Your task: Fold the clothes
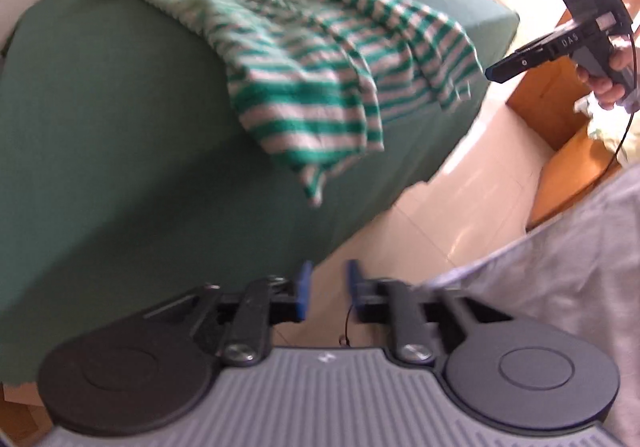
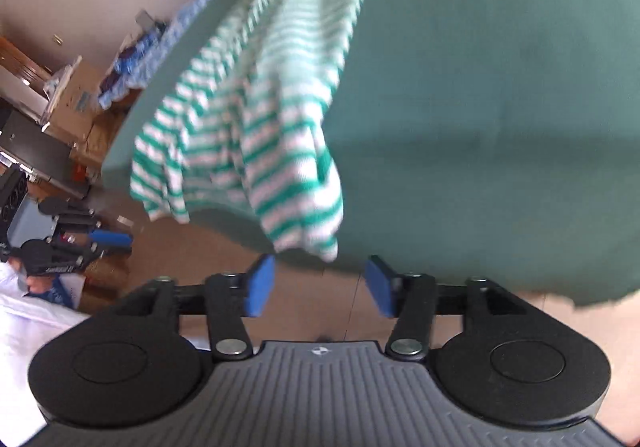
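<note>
L tongs (image 1: 327,289) empty, apart | R tongs (image 2: 320,287) same | striped shirt (image 1: 304,59) rumpled

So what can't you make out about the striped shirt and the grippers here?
- Striped shirt: far end cut off by the top edge, left wrist view; motion-blurred in the right wrist view.
- Right gripper: seen side-on in the left wrist view, so its gap is hidden there.
- Left gripper: small, blurred in the right wrist view.

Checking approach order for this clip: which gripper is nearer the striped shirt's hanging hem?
Right. The right gripper sits just below the striped shirt, its hem almost between the open jaws. The left gripper is open too, farther back over the floor off the table corner.
</note>
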Motion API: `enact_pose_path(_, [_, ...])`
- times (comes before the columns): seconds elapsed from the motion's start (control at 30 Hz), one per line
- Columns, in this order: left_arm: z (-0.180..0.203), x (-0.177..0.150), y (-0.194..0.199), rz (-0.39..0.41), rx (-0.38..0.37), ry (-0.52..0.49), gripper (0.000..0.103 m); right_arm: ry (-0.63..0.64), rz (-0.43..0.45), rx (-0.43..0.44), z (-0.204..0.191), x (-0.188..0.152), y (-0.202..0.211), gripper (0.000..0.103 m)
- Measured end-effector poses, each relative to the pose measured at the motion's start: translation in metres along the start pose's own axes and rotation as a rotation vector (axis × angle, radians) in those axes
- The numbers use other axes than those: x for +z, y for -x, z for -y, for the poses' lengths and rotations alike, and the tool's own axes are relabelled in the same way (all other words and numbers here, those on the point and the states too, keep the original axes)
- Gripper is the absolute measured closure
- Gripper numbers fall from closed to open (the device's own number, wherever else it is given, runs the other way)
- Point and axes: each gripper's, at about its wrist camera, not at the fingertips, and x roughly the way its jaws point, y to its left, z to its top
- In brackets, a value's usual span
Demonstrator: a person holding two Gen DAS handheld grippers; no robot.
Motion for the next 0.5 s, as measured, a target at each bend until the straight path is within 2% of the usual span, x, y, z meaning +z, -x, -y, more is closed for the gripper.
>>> enact_pose_path(0.03, [-0.002,0.007,-0.002,0.018,0.01,0.003,0.039,0.034,0.017,-0.005,-0.002,0.006,0.0,0.039])
enact_pose_path(0.1, [-0.005,0.022,-0.01,0.039,0.019,0.005,0.038,0.067,0.013,0.0,-0.001,0.018,-0.01,0.039])
enact_pose_path(0.17, [-0.007,0.036,-0.019,0.037,-0.013,0.003,0.038,0.077,-0.013,0.027,-0.003,0.028,-0.024,0.04])
enact_pose_path(0.27, [-0.015,0.05,-0.036,-0.001,-0.09,0.059,0.038,0.074,-0.077,0.069,-0.007,0.04,-0.047,0.042])
enact_pose_path(0.37, [-0.023,0.057,-0.05,-0.017,-0.116,0.122,0.036,0.008,-0.093,0.11,-0.001,0.043,-0.054,0.044])
enact_pose_path(0.43, [-0.028,0.057,-0.058,-0.028,-0.147,0.191,0.035,-0.049,-0.102,0.186,0.004,0.043,-0.054,0.044])
enact_pose_path(0.47, [-0.032,0.058,-0.061,-0.031,-0.161,0.231,0.036,-0.084,-0.106,0.221,0.007,0.043,-0.055,0.044])
enact_pose_path(0.5, [-0.034,0.059,-0.064,-0.043,-0.167,0.254,0.051,-0.119,-0.109,0.256,0.011,0.044,-0.056,0.045])
